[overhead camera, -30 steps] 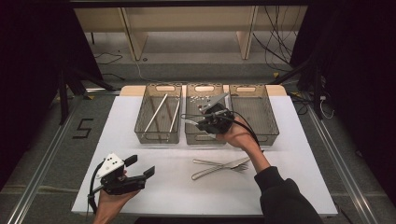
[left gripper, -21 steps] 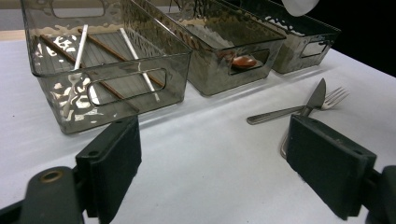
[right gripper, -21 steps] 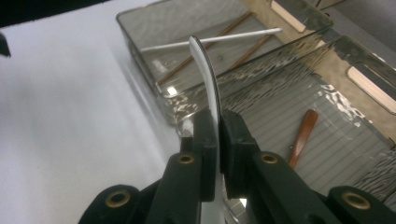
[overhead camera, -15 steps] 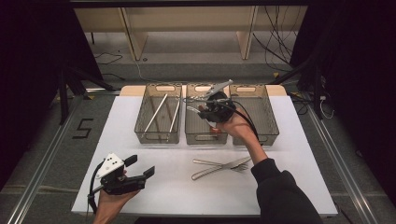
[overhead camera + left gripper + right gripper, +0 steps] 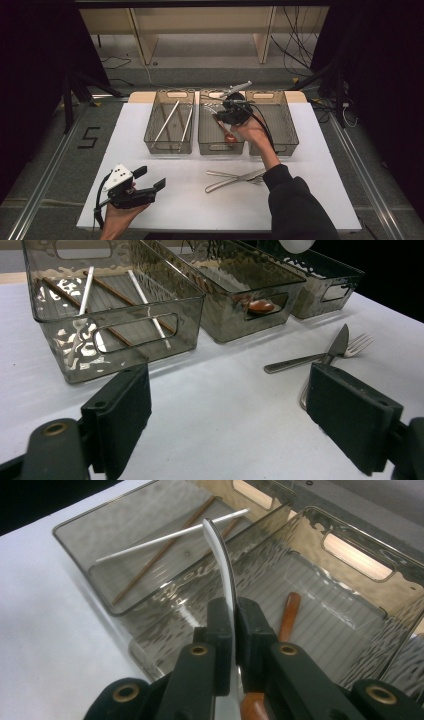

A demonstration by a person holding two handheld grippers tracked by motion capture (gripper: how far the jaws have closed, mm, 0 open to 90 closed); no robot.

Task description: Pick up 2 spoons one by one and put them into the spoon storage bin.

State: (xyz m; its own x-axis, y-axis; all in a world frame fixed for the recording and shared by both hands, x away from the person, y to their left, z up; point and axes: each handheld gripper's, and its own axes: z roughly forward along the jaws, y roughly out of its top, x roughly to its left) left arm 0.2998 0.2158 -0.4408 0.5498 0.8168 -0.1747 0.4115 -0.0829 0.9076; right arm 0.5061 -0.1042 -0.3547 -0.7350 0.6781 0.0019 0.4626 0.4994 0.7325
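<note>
Overhead, we see a white table top (image 5: 320, 165) on a grey floor with metal rails, a taped figure on the floor at the left, wooden shelf legs and loose cables behind, and darkness on both sides. Three smoked clear bins stand in a row at the far edge: the left bin (image 5: 170, 145) holds long sticks, the middle bin (image 5: 221, 148) sits beside it, and the right bin (image 5: 285, 145) is next along. The right gripper (image 5: 225, 111) hangs over the middle bin, held by a hand in a dark sleeve. A knife and fork (image 5: 235, 179) lie crossed on the table nearer the person. The left gripper (image 5: 150, 179) rests low at the near left, well apart from everything.

From the left gripper view we get the bins side-on: its pads (image 5: 120, 410) stand wide apart with nothing between them, and a brown spoon bowl (image 5: 261, 306) shows through the middle bin's handle slot (from above it is just a reddish spot).

From the right gripper view comes what the overhead picture leaves too small to tell: the pads (image 5: 220, 625) are pressed tight on a thin white spoon (image 5: 222, 565), seen edge-on and rising above the middle bin's near wall. Below it a brown spoon handle (image 5: 289, 615) lies on the ribbed floor, and white and brown chopsticks (image 5: 165, 540) lie crossed in the bin beyond.
</note>
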